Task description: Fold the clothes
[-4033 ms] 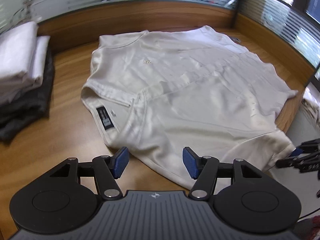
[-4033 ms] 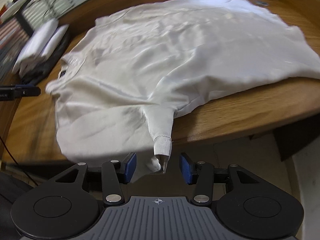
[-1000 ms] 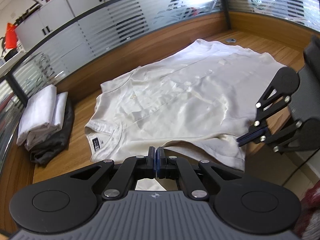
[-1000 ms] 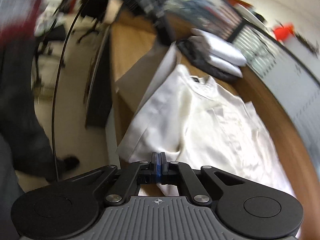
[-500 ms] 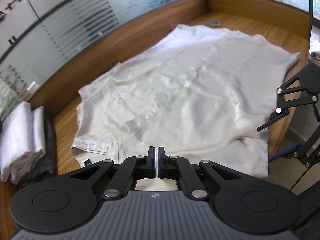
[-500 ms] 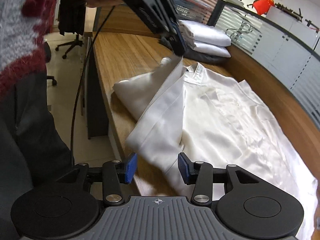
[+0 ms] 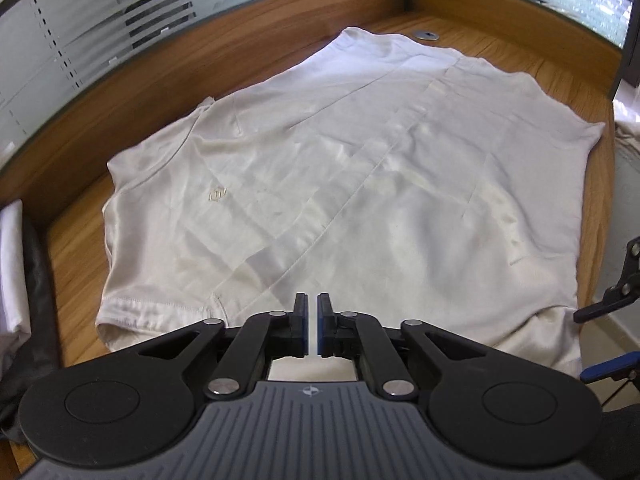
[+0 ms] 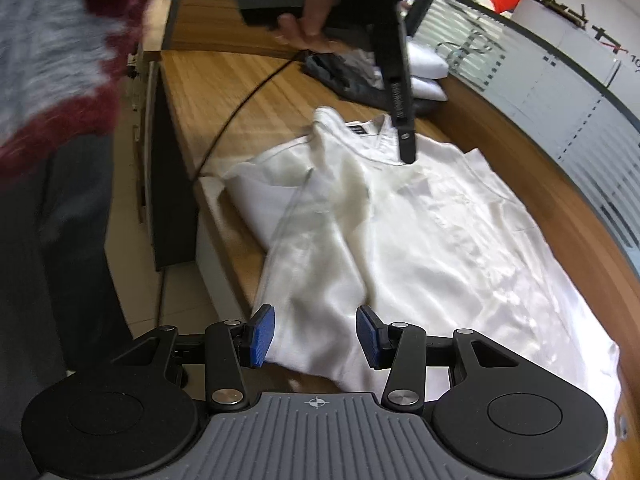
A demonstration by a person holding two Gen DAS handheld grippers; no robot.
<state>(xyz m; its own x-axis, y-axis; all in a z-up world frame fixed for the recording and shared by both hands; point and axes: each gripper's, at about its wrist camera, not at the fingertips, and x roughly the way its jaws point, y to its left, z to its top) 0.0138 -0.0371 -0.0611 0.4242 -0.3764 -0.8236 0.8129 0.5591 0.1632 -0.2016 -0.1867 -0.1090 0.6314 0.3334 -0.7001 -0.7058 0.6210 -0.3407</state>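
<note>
A white shirt (image 7: pixel 360 184) lies spread on the wooden desk (image 7: pixel 80 248). In the right wrist view its near sleeve (image 8: pixel 320 216) is folded over the shirt's body (image 8: pixel 460 240). My left gripper (image 7: pixel 312 304) hangs low over the shirt near the collar (image 8: pixel 376 136). Its jaws are opening, with a narrow slit between the pads and no cloth pressed between them. Its tip (image 8: pixel 408 152) points down at the shirt. My right gripper (image 8: pixel 316 332) is open just above the shirt's near folded edge. Cloth lies under its pads, not gripped.
A stack of folded white and dark clothes (image 8: pixel 424 64) sits past the collar and at the left edge (image 7: pixel 12 272). A hand (image 8: pixel 316 12) holds the left gripper, and a black cable (image 8: pixel 240 108) trails over the desk. A person stands at the desk's edge (image 8: pixel 52 160).
The left gripper swung across over the shirt and lowered, laying the lifted sleeve down, and its pads parted a slit. The right gripper went from shut to open and stayed near the shirt's edge.
</note>
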